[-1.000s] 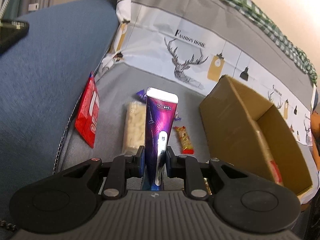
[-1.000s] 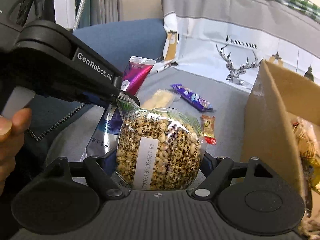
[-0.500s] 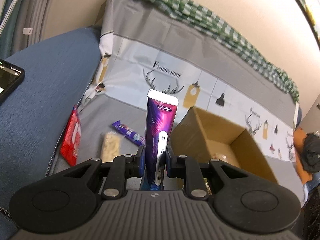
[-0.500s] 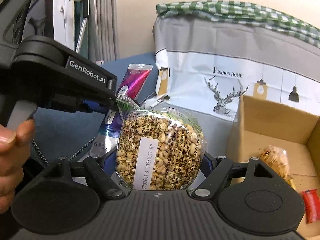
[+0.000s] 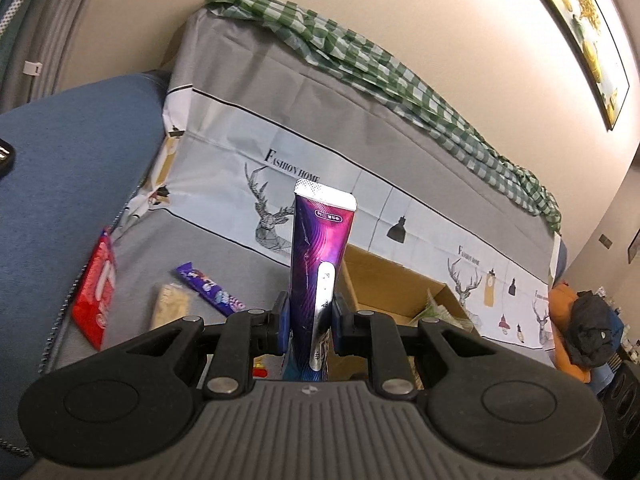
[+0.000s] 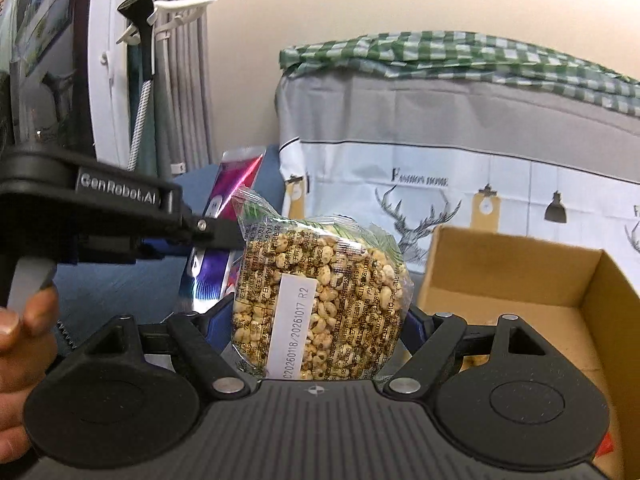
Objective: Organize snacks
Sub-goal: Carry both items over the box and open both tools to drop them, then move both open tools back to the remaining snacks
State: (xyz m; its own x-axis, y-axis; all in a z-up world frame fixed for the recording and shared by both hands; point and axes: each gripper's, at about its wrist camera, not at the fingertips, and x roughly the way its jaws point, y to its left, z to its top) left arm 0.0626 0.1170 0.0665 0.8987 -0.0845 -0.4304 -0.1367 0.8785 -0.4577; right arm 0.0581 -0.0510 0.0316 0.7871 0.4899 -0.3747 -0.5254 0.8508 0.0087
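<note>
Tongs (image 6: 318,316) beside box rim (image 6: 516,240)

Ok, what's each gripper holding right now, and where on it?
The left gripper pinches the purple pouch near its lower end, upright. The right gripper clamps the puffed-grain pack across its wide lower sides.

A home living room, by the look of it. A sofa (image 5: 224,248) fills the view, draped in a grey and white cover printed with stags, pendant lamps and the words "Fashion Home", with a green checked cloth (image 5: 400,76) laid along its back. A framed picture (image 5: 588,28) hangs on the cream wall at two o'clock. In the right wrist view, grey curtains (image 6: 184,92) hang at eleven o'clock.
</note>
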